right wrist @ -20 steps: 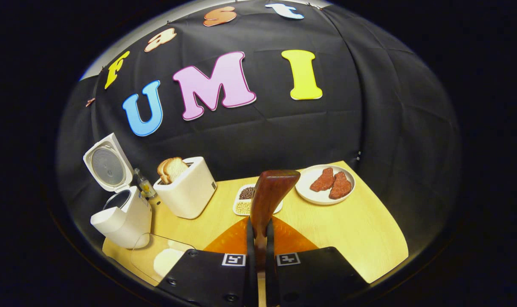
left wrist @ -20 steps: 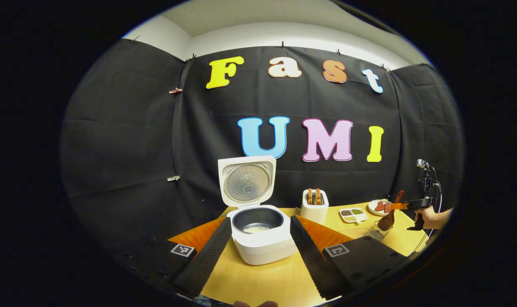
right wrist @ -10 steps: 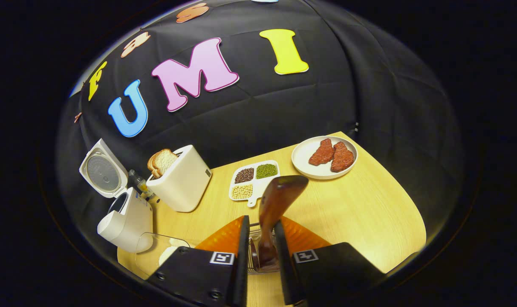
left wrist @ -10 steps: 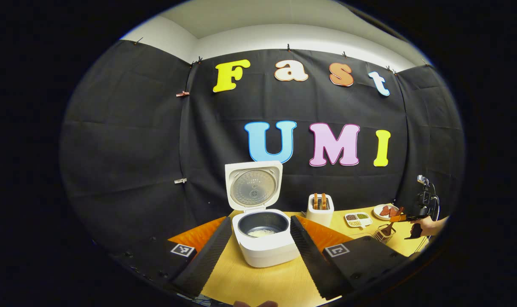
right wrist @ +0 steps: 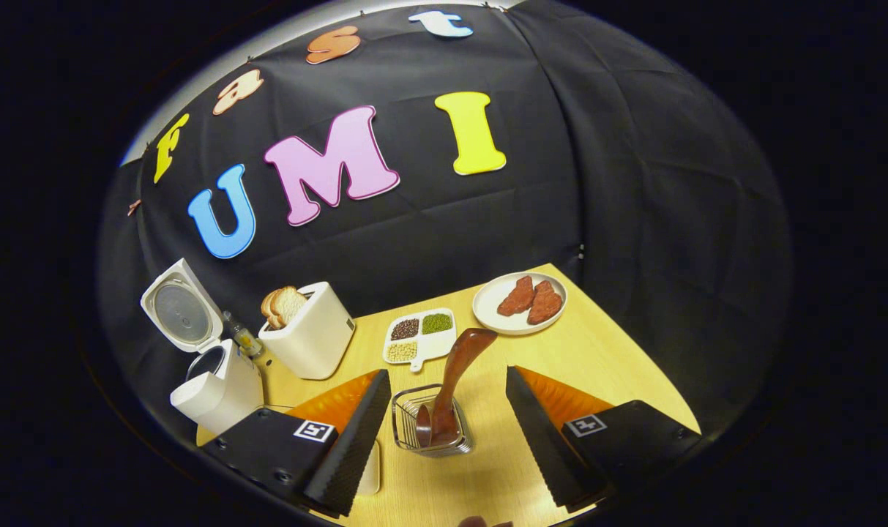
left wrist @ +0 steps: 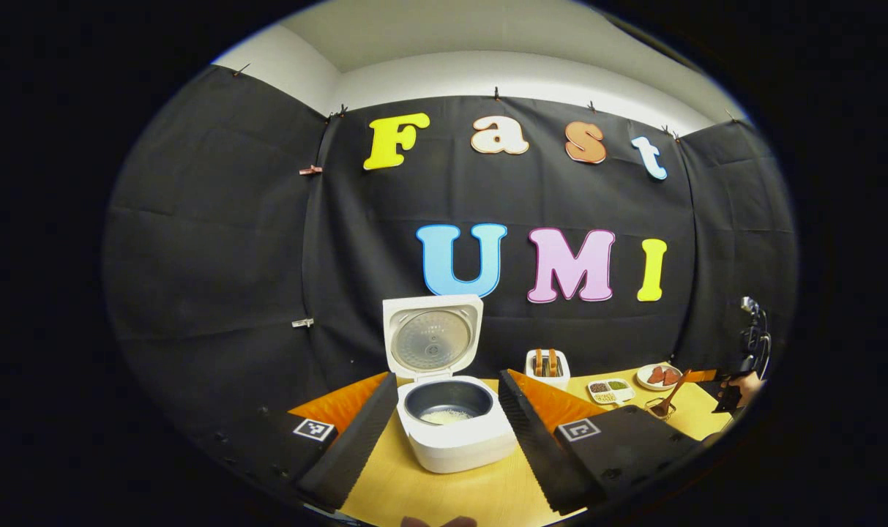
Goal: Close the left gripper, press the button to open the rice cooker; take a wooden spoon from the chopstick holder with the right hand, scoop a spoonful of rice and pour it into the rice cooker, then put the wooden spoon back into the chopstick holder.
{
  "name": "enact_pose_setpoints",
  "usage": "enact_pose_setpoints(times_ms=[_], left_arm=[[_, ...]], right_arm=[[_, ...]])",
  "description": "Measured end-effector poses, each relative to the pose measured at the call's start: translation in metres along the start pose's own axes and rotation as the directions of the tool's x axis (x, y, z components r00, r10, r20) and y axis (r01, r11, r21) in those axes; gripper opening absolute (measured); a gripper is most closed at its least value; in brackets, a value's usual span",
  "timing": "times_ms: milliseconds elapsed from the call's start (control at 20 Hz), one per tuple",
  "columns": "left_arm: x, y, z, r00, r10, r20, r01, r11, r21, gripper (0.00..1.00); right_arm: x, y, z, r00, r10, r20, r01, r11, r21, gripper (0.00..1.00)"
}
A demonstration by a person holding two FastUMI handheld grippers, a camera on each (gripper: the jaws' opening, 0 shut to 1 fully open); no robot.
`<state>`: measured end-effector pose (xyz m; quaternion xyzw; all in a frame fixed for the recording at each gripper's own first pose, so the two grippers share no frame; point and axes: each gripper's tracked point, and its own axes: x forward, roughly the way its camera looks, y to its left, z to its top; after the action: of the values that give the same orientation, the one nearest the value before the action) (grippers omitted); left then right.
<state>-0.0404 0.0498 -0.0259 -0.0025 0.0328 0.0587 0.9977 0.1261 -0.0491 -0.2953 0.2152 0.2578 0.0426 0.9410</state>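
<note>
1. Left gripper view: your left gripper (left wrist: 444,439) stands wide open and holds nothing. The rice cooker (left wrist: 452,417) sits on the table (left wrist: 444,494) between its fingers, lid raised, with a little rice (left wrist: 446,416) in the pot.
2. Right gripper view: your right gripper (right wrist: 447,439) is spread wide, gripping nothing. The wooden spoon (right wrist: 452,380) stands tilted in the chopstick holder (right wrist: 430,432), between the fingers and clear of both. The rice cooker (right wrist: 213,377) stands far left.
</note>
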Motion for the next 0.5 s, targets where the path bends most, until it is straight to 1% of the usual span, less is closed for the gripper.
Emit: enact_pose_setpoints(times_ms=[150,300,400,500], left_arm=[[0.020,0.004,0.021,0.999,-0.024,0.046,0.025,0.999,-0.025,0.95],[0.053,0.014,0.045,0.996,-0.039,0.086,0.044,0.998,-0.055,0.95],[0.076,0.022,0.063,0.993,-0.039,0.114,0.046,0.998,-0.052,0.95],[0.100,0.031,0.075,0.992,-0.034,0.118,0.040,0.998,-0.048,0.95]], right_arm=[[-0.039,0.005,0.011,0.999,-0.012,0.047,0.015,0.998,-0.064,0.98],[-0.073,0.021,0.015,0.998,0.006,0.062,-0.001,0.998,-0.071,0.98],[-0.093,0.028,0.013,0.998,0.004,0.068,0.002,0.996,-0.087,0.98],[-0.111,0.039,0.023,0.995,0.004,0.104,0.009,0.993,-0.119,0.98]])
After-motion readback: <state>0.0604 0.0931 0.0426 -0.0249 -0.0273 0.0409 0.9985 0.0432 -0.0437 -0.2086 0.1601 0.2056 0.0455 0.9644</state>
